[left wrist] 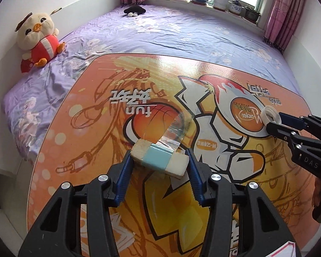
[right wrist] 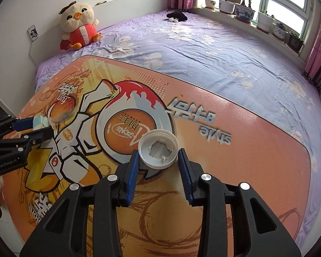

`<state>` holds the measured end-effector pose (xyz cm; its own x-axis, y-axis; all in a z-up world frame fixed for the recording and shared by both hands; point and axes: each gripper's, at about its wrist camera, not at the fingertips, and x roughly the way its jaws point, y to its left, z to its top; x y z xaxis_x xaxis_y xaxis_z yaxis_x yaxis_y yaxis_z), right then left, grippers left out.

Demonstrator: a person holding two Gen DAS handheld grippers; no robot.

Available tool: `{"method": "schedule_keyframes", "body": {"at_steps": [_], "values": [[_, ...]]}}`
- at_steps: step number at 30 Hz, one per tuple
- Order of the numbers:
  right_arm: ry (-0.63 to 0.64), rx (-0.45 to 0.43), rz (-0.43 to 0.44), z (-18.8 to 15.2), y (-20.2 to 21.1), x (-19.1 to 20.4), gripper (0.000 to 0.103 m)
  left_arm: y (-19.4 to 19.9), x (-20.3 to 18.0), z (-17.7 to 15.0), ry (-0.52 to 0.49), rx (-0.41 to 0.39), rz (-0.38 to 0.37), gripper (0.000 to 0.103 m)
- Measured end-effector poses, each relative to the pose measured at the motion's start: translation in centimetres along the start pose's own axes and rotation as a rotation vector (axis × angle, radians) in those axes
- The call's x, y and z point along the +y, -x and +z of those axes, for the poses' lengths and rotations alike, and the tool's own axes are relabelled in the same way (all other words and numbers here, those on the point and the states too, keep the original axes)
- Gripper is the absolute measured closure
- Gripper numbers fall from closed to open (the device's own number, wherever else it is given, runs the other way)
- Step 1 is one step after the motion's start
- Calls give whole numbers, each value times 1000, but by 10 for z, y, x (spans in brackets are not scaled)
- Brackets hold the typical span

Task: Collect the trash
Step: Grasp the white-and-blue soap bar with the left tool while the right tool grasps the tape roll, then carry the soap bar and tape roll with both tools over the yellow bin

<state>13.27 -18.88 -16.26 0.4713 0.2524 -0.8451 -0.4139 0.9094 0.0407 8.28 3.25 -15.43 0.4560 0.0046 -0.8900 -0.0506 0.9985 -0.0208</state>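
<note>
Left hand-held gripper (left wrist: 160, 157) is clamping light foam block (left wrist: 159, 157) by its ends, tape trailing toward 12 o'clock; right hand-held gripper (right wrist: 158, 155) is pinching stiff white cap (right wrist: 158, 151) by rim, both over counter (right wrist: 235, 171)

bright daylight enters from the window (right wrist: 284, 6), which is blown out white; soft glare streaks the glossy bench (left wrist: 203, 64); shadows stay faint; fisheye bending curves the edges, with dark corners; slight blur on the bench print in the right wrist view.
</note>
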Motion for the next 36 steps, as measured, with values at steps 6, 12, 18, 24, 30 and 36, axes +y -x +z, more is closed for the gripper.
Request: {"method": "schedule_keyframes", "body": {"at_steps": [6,12,18,24,30,36], "values": [[-40,-26,4,-15,11,1,58,4,2,-5,5,-30,14,48],[-89,-41,18,-20,13,-10,38,2,6,-9,-13,-48,20,32],[-55,-46,1,-15,4,-1,38,-1,5,-7,-55,-52,20,31],[-57,-50,-27,-11,0,4,39,-1,2,-7,-47,-49,16,40],[-47,-55,-20,-14,6,12,63,0,1,-7,-52,-37,10,54],[-76,-40,-28,-16,8,15,64,2,2,-7,-47,-10,13,55]]}}
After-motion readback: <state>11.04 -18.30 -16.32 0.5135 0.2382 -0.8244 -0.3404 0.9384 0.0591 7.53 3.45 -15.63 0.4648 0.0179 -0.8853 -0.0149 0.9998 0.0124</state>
